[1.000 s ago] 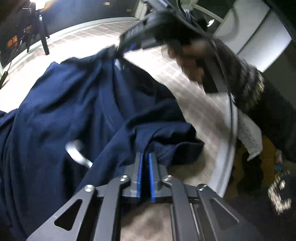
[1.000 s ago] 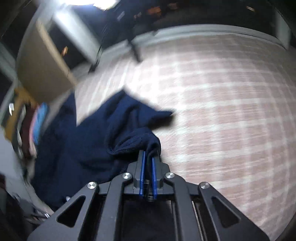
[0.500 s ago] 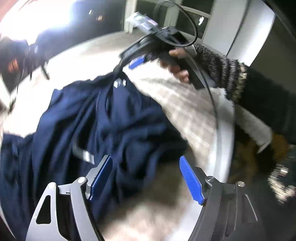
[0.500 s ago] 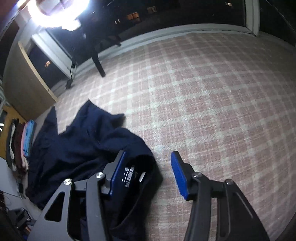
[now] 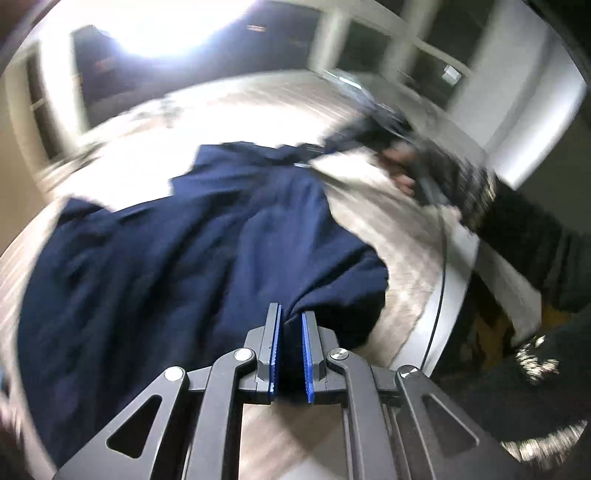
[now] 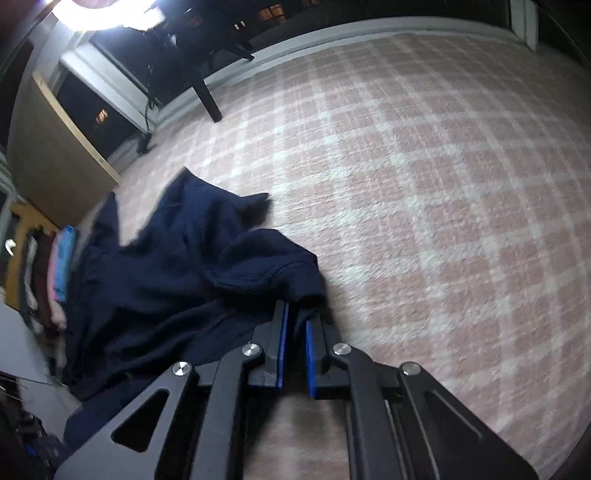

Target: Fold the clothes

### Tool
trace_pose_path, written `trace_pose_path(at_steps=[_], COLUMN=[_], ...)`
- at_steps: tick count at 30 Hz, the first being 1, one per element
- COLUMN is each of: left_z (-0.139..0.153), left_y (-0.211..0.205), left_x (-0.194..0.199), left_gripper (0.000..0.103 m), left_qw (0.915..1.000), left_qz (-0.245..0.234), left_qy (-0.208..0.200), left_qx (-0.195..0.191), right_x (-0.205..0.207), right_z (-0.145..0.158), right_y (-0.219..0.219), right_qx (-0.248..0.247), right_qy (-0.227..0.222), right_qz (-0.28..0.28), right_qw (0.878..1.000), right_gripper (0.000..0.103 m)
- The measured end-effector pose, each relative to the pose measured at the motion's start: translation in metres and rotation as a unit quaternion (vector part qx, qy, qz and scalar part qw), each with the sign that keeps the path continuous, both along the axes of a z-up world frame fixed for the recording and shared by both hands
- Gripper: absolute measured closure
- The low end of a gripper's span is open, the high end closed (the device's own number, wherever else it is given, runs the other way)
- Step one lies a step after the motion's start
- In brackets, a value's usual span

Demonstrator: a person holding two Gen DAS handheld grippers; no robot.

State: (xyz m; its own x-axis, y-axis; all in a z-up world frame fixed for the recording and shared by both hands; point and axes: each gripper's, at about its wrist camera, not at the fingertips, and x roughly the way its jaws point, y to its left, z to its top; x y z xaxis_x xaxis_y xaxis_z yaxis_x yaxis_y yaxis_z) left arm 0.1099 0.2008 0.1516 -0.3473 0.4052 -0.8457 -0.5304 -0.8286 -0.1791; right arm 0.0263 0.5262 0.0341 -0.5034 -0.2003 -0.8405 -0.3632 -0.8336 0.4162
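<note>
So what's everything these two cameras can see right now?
Dark navy fabric garment: one, navy blue, crumpled on the rug, one edge pinched in each gripper.
Pink and white checked rug: one, pink with white lines, covering the surface under the garment.
Stack of folded clothes: one stack, pink, blue and dark red, at the far left edge of the right wrist view.
Dark furniture leg: one, black, standing at the rug's far edge.
Bright lamp: one, white glare, top left.
Left gripper: one, black with blue pads, jaws shut on the garment.
Right gripper: one, black with blue pads, jaws shut on the garment.
Person's hand: one, blurred, holding the right gripper, dark sleeve behind.
</note>
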Motion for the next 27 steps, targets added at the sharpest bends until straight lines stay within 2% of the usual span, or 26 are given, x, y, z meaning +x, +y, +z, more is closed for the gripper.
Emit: trace_pose_path(at_steps=[2, 3, 5, 7, 9, 10, 11, 12, 14, 15, 17, 20, 21, 22, 23, 24, 25, 27], left_z=[0.016, 0.023, 0.015, -0.003, -0.012, -0.015, -0.018, -0.022, -0.03, -0.036, -0.046, -0.07, -0.078, -0.086, -0.094, -0.093, -0.086, -0.059], left_y=[-0.056, -0.085, -0.135, -0.177, -0.186, -0.173, -0.16, -0.14, -0.104, -0.08, -0.05, -0.006, 0.004, 0.013, 0.021, 0.023, 0.019, -0.002], left_x=[0.013, 0.02, 0.028, 0.033, 0.037, 0.037, 0.038, 0.035, 0.029, 0.022, 0.008, -0.017, -0.023, -0.029, -0.034, -0.037, -0.036, -0.031], left_gripper=[0.103, 0.103, 0.103, 0.103, 0.103, 0.1, 0.084, 0.059, 0.037, 0.033, 0.028, 0.028, 0.033, 0.043, 0.074, 0.08, 0.084, 0.086], left_qw=[0.9975, 0.9943, 0.9823, 0.9641, 0.9607, 0.9668, 0.9722, 0.9772, 0.985, 0.9892, 0.9921, 0.9944, 0.9948, 0.9953, 0.9954, 0.9954, 0.9961, 0.9961], left_qz=[0.071, 0.106, 0.185, 0.259, 0.275, 0.254, 0.233, 0.211, 0.171, 0.144, 0.119, 0.092, 0.088, 0.082, 0.075, 0.071, 0.067, 0.071], left_qy=[0.008, 0.012, 0.007, -0.017, -0.028, -0.027, -0.026, -0.024, -0.018, -0.014, -0.03, -0.047, -0.05, -0.05, -0.051, -0.047, -0.049, -0.048], left_qx=[0.001, 0.001, -0.029, -0.056, -0.029, -0.013, 0.002, 0.004, 0.01, 0.023, 0.027, 0.02, 0.013, -0.009, -0.032, -0.043, -0.028, 0.022], right_x=[0.003, 0.003, 0.0, -0.005, -0.009, -0.009, -0.007, -0.005, 0.003, 0.008, 0.018, 0.034, 0.039, 0.045, 0.051, 0.056, 0.062, 0.073], right_z=[0.012, 0.019, 0.03, 0.031, 0.031, 0.03, 0.028, 0.025, 0.02, 0.017, 0.011, 0.003, 0.001, 0.001, 0.001, 0.002, 0.006, 0.014], right_y=[-0.009, -0.018, -0.039, -0.056, -0.069, -0.073, -0.076, -0.078, -0.085, -0.089, -0.095, -0.099, -0.097, -0.093, -0.09, -0.087, -0.083, -0.075], right_qx=[-0.022, -0.015, -0.005, 0.007, 0.047, 0.065, 0.073, 0.071, 0.061, 0.057, 0.063, 0.069, 0.067, 0.065, 0.063, 0.063, 0.067, 0.074], right_qy=[0.021, 0.026, 0.033, 0.028, 0.014, 0.006, -0.002, -0.008, -0.013, -0.012, -0.015, -0.023, -0.025, -0.026, -0.026, -0.025, -0.019, -0.008], right_qz=[0.01, 0.022, 0.054, 0.08, 0.09, 0.091, 0.092, 0.093, 0.094, 0.093, 0.088, 0.072, 0.065, 0.056, 0.047, 0.039, 0.032, 0.02], right_qw=[0.999, 0.999, 0.998, 0.996, 0.995, 0.994, 0.993, 0.993, 0.994, 0.994, 0.994, 0.995, 0.995, 0.996, 0.997, 0.997, 0.997, 0.997], right_gripper=[0.095, 0.092, 0.09, 0.074, 0.062, 0.058, 0.057, 0.056, 0.055, 0.055, 0.054, 0.053, 0.053, 0.053, 0.053, 0.053, 0.053, 0.053])
